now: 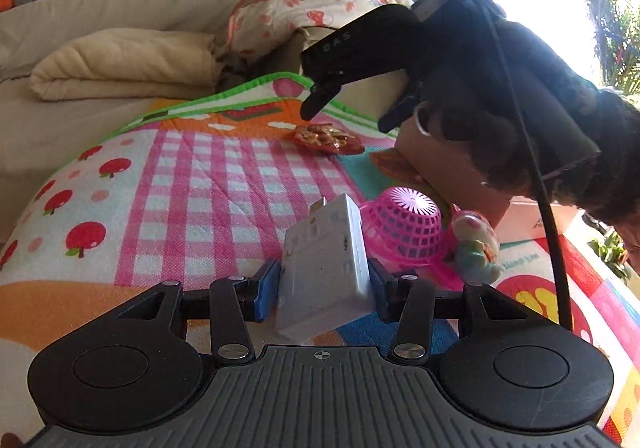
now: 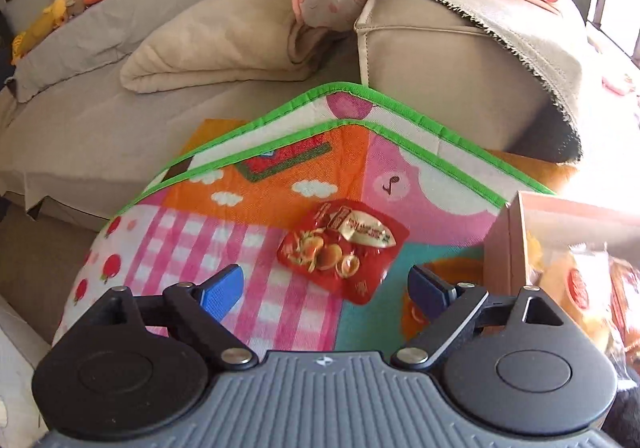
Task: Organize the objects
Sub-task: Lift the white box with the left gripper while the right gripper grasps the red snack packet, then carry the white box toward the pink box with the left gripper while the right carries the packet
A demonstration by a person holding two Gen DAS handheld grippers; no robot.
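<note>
The left gripper (image 1: 324, 284) pinches a white box (image 1: 324, 268) between its blue pads, tilted above the play mat (image 1: 192, 184). The right gripper (image 2: 326, 290) has its jaws spread wide, with a red snack packet (image 2: 340, 248) lying flat on the mat just ahead between them, untouched. A cardboard box (image 2: 516, 248) stands right of the jaws.

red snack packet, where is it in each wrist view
Left wrist view: the red snack packet lies far up the play mat, right of centre, just under the tips of the right gripper.
Right wrist view: the packet lies at centre, just ahead of the open blue pads.
Shared landmark: the mat's green border against the beige sofa.
</note>
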